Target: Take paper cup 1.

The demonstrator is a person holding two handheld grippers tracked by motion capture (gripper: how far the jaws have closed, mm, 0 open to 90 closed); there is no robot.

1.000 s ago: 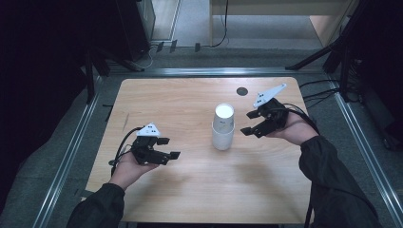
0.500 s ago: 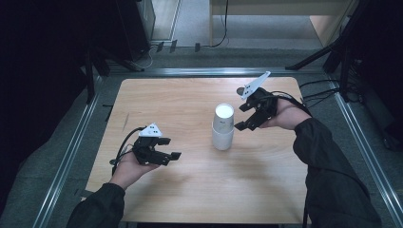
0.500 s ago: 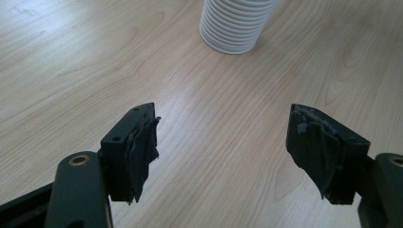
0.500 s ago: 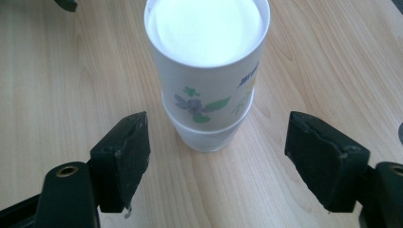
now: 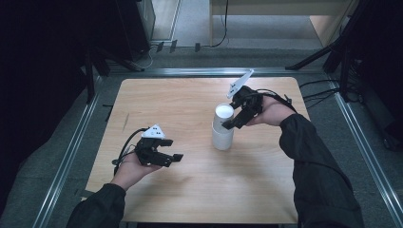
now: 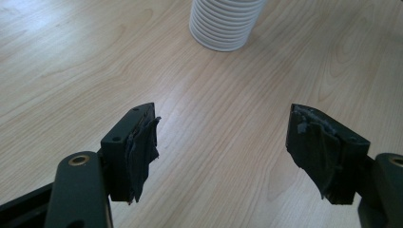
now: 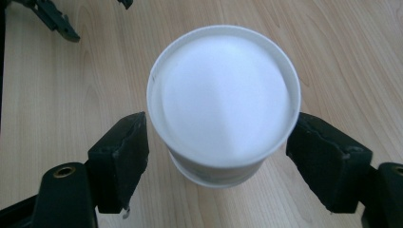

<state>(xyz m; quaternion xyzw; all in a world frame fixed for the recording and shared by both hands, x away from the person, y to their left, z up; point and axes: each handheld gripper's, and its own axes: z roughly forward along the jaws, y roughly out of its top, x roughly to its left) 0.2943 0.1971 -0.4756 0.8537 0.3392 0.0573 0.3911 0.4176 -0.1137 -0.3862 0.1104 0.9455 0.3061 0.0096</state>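
The wooden table (image 5: 190, 104) carries a stack of white upturned cups (image 5: 223, 127), just right of its middle. The right gripper (image 5: 231, 124) sits at the stack's three o'clock; its jaws, just opened wider, flank the top cup (image 7: 223, 99) without pressing. The left gripper (image 5: 172, 159), at the stack's eight o'clock, is open and empty.

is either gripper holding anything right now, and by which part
Nothing is held. The right gripper straddles the top of the stack of white cups, pads not pressing; the left gripper is empty.
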